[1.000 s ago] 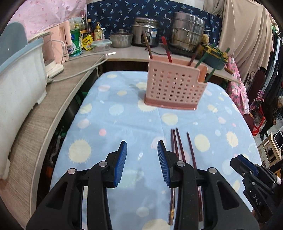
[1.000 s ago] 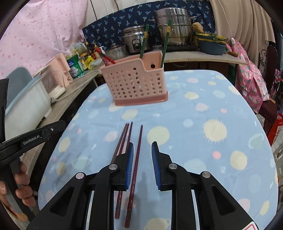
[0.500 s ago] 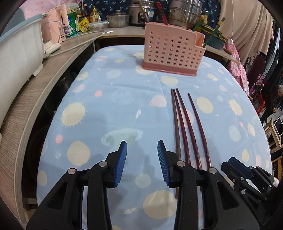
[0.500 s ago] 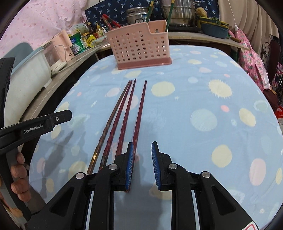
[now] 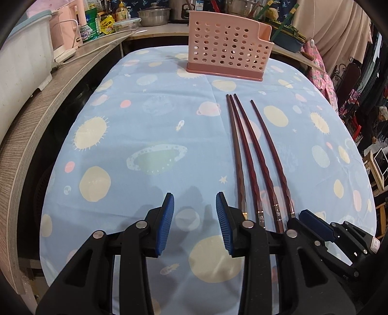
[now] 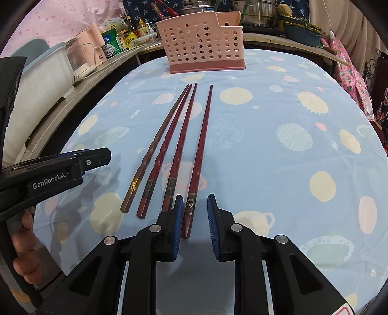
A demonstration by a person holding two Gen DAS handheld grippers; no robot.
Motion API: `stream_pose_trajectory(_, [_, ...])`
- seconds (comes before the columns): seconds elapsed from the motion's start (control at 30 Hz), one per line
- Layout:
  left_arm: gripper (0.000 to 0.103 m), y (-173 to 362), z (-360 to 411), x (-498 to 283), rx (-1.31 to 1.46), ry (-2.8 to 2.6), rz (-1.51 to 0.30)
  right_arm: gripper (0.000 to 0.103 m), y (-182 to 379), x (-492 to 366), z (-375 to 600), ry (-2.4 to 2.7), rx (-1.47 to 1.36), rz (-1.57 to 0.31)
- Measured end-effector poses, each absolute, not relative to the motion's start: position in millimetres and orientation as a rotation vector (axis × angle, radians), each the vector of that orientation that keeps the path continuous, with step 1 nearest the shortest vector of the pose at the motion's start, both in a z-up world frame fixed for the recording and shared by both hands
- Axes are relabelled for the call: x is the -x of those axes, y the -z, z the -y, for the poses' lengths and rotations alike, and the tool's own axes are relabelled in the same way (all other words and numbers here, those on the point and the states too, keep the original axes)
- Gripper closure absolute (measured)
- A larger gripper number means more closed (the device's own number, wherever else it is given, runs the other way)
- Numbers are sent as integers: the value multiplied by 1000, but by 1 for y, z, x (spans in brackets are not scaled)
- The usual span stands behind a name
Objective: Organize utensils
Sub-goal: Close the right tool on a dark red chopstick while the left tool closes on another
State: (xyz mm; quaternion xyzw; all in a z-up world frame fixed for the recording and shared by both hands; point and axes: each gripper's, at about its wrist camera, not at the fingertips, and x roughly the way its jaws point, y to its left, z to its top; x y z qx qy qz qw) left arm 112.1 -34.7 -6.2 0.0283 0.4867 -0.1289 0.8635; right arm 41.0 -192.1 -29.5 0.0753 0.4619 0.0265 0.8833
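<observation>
Several dark red chopsticks [image 6: 177, 150] lie side by side on the blue planet-print cloth [image 6: 278, 157], tips toward a pink perforated utensil holder [image 6: 202, 43] at the far end. My right gripper [image 6: 193, 218] is open, low over the cloth, its jaws on either side of the butt end of the rightmost chopstick [image 6: 197, 157] without closing on it. My left gripper [image 5: 195, 219] is open and empty, left of the chopsticks [image 5: 254, 155]. The holder [image 5: 228, 46] holds other chopsticks, partly cut off by the frame top.
A wooden counter [image 5: 36, 106] runs along the left with a white tub [image 5: 21, 55], jars and a pot [image 5: 151, 17]. Steel pots [image 6: 257, 12] stand behind the holder. The right gripper shows at the left wrist view's lower right [image 5: 322, 230].
Both grippers have pulled back toward the near edge and lowered. The chopsticks' butt ends have come into view, and the rightmost now lies between my right jaws.
</observation>
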Motion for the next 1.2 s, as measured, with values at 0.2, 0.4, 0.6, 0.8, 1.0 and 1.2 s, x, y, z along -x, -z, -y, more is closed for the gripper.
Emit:
stream_pose_trajectory(0.2, [68,9,38,-108,-61,287,-1027,94,31,-40,193,-35,-139,-952])
stream_pose_trajectory(0.4, [64,14,47,-99,-78,318,-1037,96,32,-39,200,-18,-147,-945])
stream_pose_trajectory(0.6, [58,20,57,-94,-92,346,-1055,96,32,-38,202,-17,-154,-943])
stream_pose_trajectory(0.8, [58,27,64,-94,-111,355,-1072,96,32,-37,204,-18,-161,-942])
stream_pose_trajectory(1.0, [59,30,66,-94,-135,339,-1055,96,32,-38,204,-18,-159,-942])
stream_pose_trajectory(1.2, [61,30,68,-93,-160,325,-1045,96,32,-37,204,-17,-159,-941])
